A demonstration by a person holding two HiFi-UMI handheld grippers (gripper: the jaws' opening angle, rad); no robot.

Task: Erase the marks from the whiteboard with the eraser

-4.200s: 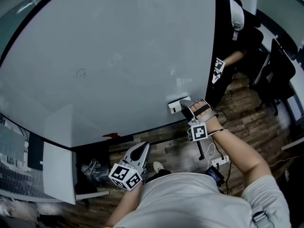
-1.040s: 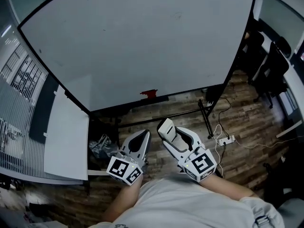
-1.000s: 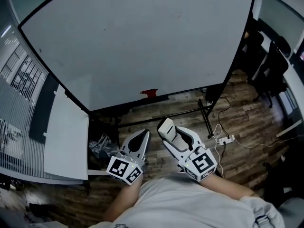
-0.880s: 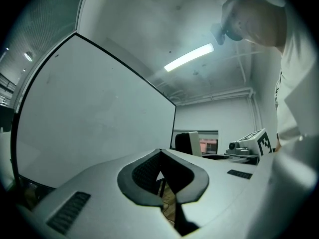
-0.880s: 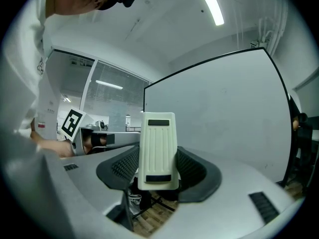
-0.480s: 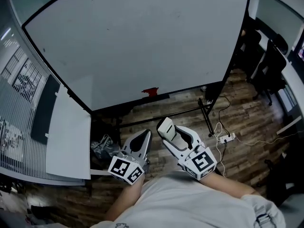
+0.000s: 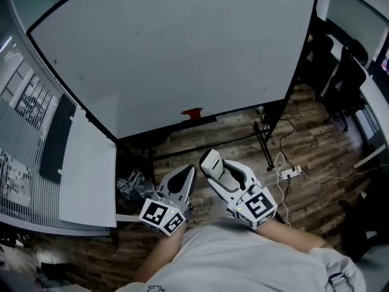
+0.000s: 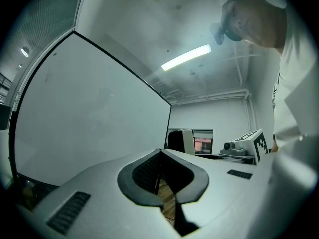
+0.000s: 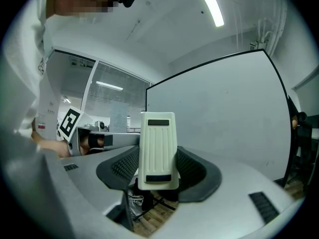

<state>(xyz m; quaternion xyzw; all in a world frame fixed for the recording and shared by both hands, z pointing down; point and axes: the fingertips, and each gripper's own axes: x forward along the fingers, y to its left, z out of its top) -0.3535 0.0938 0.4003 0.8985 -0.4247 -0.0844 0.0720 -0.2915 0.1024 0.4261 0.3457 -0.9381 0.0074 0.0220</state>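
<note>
Pulled back from the board now: a few seconds ago my right gripper (image 9: 158, 177) was pressing the eraser (image 9: 158, 148) against the lower right part of the whiteboard (image 7: 176, 47), and at this moment both grippers are sitting low, close to the person's body and well apart from the board. I'm seeing the right jaws clamping the cream, ribbed eraser, which is standing upright between them and poking out past the tips, pointing toward the board. The left gripper (image 7: 181, 184) is riding just beside the right one, its jaws closed together with nothing between them; only a thin slit is showing, with floorboards behind it. The whiteboard is filling the top of the head view and is looking nearly clean from here, with only a few faint specks that I can't make out properly. A small red object (image 7: 192, 112) is lying at the middle of the board's lower edge. Below that, the wooden floor (image 7: 231, 135) is showing, with the board's black stand (image 7: 265, 143) and a white power strip (image 7: 287, 175) trailing its cable to the right, and dark chairs (image 7: 340, 78) beyond.
</note>
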